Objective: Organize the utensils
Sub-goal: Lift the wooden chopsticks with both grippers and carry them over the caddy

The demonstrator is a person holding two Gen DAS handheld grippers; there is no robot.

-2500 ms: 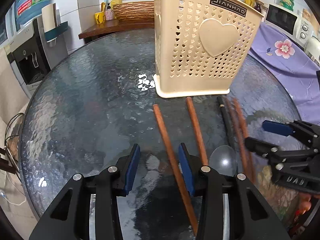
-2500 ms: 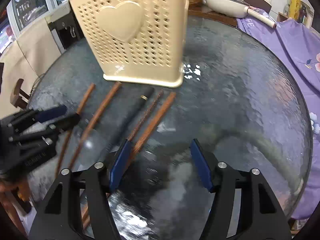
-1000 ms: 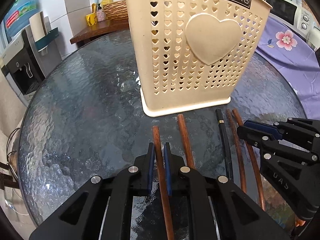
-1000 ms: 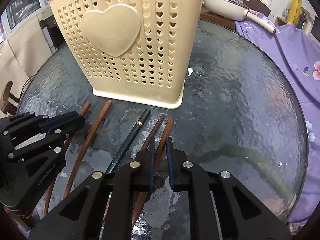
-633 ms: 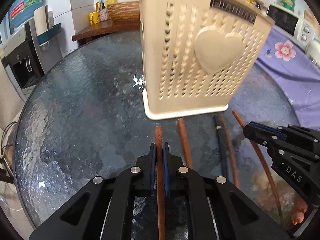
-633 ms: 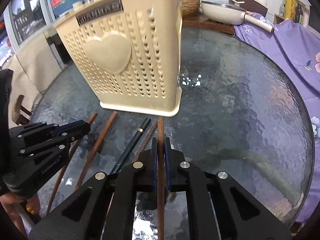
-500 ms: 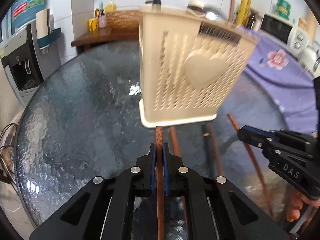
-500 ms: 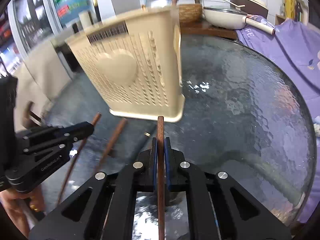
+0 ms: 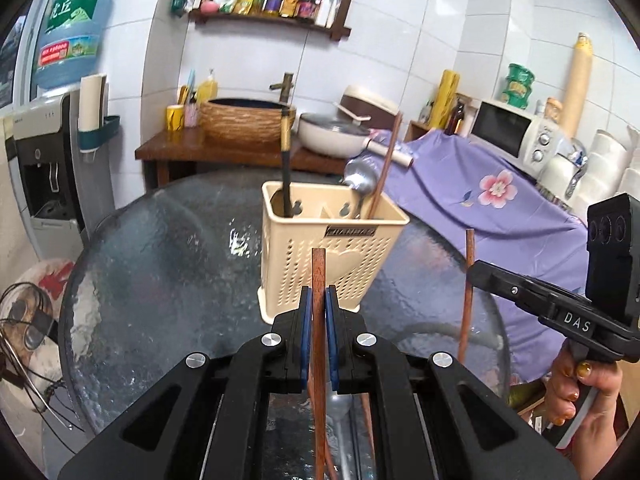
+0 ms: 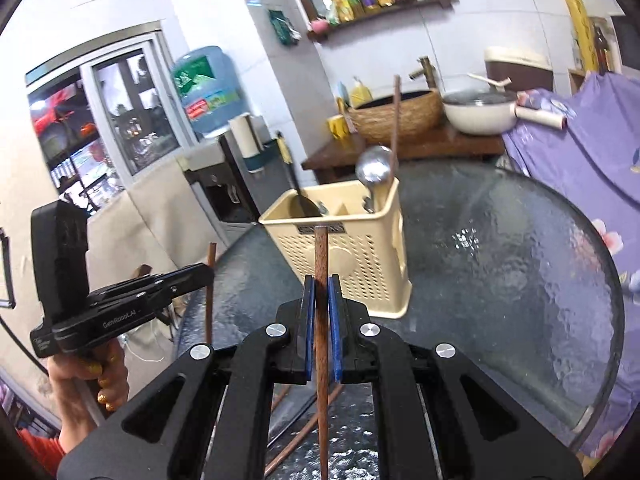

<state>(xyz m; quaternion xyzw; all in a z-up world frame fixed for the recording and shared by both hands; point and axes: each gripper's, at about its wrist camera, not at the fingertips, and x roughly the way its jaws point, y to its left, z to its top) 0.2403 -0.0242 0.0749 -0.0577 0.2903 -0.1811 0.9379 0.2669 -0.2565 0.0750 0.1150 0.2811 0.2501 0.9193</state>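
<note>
Kitchen clutter fills the upper half of both views: a shelf of bottles, a water dispenser, a microwave. Below it sits the round glass bench (image 9: 168,248). At frame centre stands the cream utensil holder (image 9: 332,248), already carrying a dark-handled utensil (image 9: 285,168), a spoon (image 9: 360,180) and one chopstick (image 9: 385,164).

The left gripper (image 9: 319,312) is clamped on a wooden chopstick (image 9: 319,280), held upright with its tip against the holder's front. The right gripper (image 10: 321,312) pinches a second chopstick (image 10: 321,264) the same way; in the left view this stick stands at right of frame, clear of the holder. More utensils lie on the glass, low in the frame under each gripper.

The step in hand looks like carrying both sticks to the holder. Next, each tip probably needs to rise above the rim, line up over a compartment and go in before the jaws release.
</note>
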